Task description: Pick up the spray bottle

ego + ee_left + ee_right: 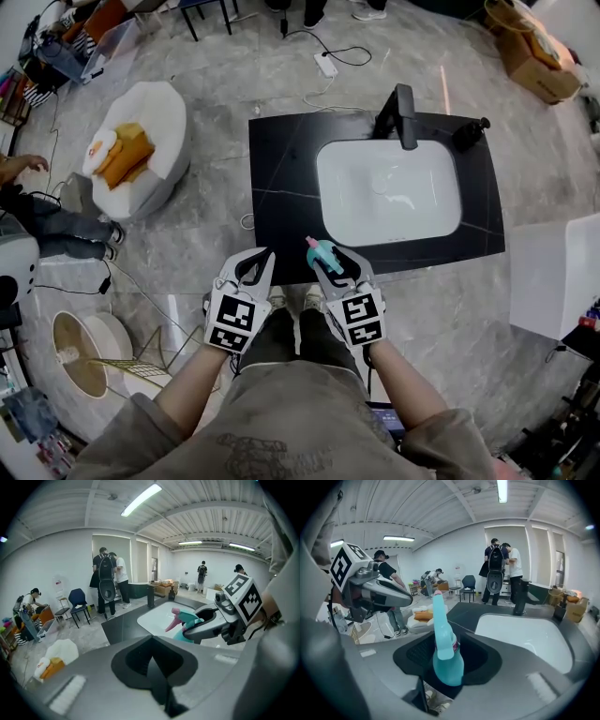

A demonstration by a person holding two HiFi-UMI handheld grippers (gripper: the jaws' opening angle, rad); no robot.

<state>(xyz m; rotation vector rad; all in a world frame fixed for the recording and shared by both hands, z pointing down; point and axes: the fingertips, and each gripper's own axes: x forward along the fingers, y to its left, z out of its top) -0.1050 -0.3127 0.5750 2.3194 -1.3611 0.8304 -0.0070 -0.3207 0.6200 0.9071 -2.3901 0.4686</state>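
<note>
A teal spray bottle [320, 251] with a pink nozzle is clamped between the jaws of my right gripper [330, 265], over the front edge of the black countertop [281, 187]. In the right gripper view the bottle [446, 658] stands upright between the jaws of the right gripper [447, 667], nozzle end up. My left gripper [255, 267] hovers just left of it, shut and empty. The left gripper [152, 667] sees the bottle [185, 619] to its right, above the counter.
A white sink [389, 192] is set in the countertop, with a black faucet [403, 114] and a black dispenser [472, 131] behind it. A white pouf [141, 150] stands on the floor at left. A white box [553, 272] is at the right. Two people [110, 578] stand farther back.
</note>
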